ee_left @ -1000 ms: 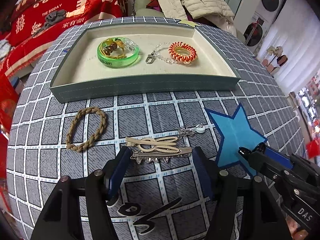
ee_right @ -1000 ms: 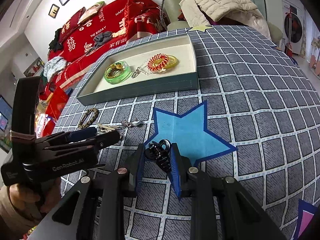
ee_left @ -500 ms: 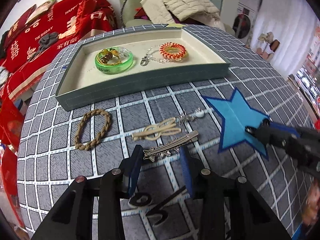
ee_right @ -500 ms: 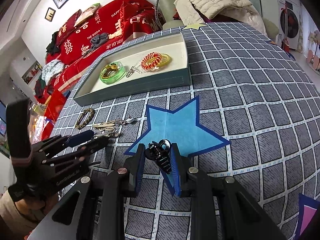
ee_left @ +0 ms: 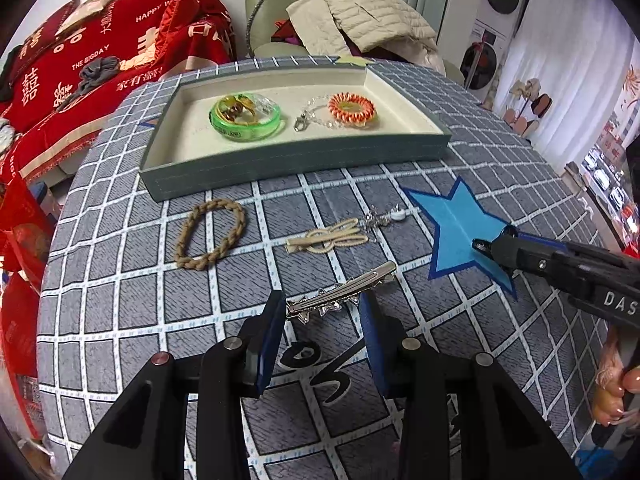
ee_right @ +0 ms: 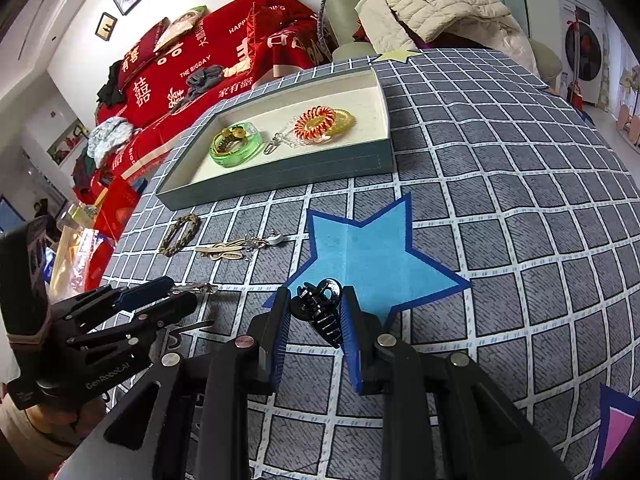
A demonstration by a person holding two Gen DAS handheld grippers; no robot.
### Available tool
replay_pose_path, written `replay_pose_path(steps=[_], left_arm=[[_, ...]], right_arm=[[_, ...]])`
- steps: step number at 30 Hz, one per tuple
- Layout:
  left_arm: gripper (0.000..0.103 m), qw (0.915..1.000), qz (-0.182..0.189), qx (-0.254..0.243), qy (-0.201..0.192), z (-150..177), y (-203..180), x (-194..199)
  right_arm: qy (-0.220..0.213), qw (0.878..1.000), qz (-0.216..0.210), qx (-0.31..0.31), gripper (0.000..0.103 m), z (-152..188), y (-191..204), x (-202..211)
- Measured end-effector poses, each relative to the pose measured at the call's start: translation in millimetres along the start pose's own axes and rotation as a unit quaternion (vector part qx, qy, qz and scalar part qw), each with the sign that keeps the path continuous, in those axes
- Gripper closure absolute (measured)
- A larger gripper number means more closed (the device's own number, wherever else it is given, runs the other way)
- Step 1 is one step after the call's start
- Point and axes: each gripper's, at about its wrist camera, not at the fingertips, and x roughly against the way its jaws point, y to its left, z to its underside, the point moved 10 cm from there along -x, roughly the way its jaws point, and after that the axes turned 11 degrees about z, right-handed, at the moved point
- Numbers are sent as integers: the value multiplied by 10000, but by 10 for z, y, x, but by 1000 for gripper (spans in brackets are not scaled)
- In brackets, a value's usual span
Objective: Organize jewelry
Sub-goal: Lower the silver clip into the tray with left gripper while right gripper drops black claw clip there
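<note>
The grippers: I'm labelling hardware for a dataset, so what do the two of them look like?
Both are matte black with blue pads on the finger insides and silver and reddish screw heads. The left gripper reads "GenRobot.AI" in the right wrist view; the right gripper shows "DAS" in the left wrist view.

Three hair clips (ee_left: 342, 290), one tray (ee_left: 296, 164)

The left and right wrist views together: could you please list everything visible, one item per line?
tray: 1, grey-green, far on the table
bangle: 1, green, in tray
coil hair tie: 1, orange, in tray
braided band: 1, tan, before tray
beige clip: 1, table centre
spiked clip: 1, silver, held in left claw
hair claw clip: 1, black, held in right claw
star: 1, blue, on table
left claw: shut on spiked clip
right claw: shut on hair claw clip
</note>
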Motion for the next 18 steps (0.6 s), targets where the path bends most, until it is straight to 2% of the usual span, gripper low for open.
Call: replay_pose_path(steps=[10,18], left_arm=[[45,9994,-11,50,-346,-265,87,190],[45,9979,-66,138,-635,-590,246,259]], right_arm=[[-64,10000,5,64,76,-104,66,37],[-180,9998,-3,121,76,-387,120,57]])
